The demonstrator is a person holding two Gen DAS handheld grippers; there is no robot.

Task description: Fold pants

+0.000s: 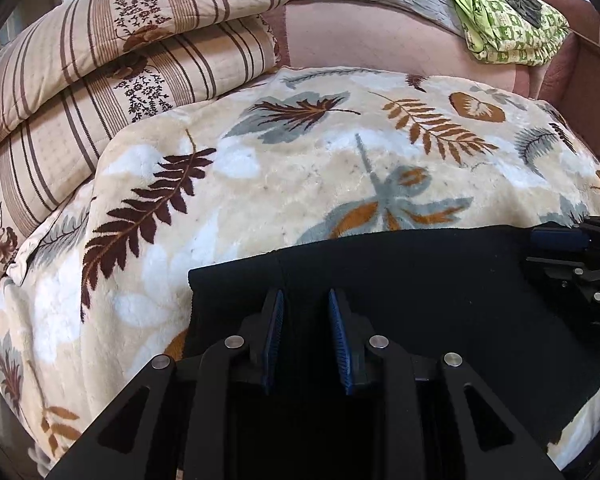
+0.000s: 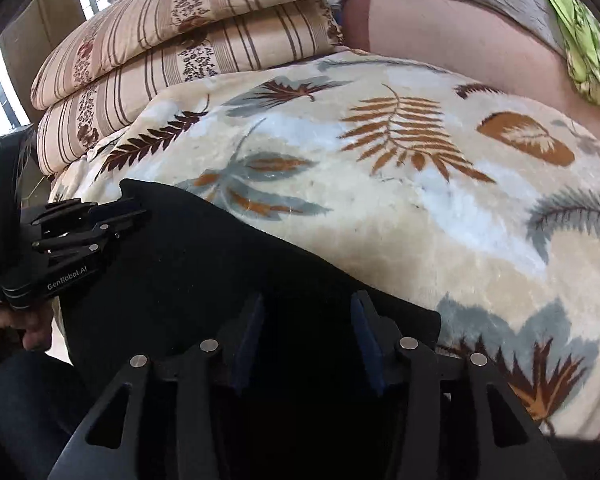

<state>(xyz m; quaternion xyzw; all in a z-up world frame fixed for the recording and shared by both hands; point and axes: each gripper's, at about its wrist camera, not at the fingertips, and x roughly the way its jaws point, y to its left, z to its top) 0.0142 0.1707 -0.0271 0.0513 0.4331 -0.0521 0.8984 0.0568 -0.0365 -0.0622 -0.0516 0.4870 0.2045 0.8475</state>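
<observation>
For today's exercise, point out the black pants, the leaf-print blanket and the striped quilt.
black pants point(image 1: 420, 280), left wrist view, flat upper panel.
leaf-print blanket point(image 1: 300, 168), left wrist view, bare middle.
striped quilt point(image 2: 220, 52), right wrist view, folded edge.

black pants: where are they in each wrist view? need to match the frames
Left wrist: the black pants fill the lower centre and right, under the left gripper, on the leaf-print blanket.
Right wrist: the black pants run from centre left to bottom centre, under the right gripper.
Shared landmark: the striped floral quilt, folded at upper left in both.
</observation>
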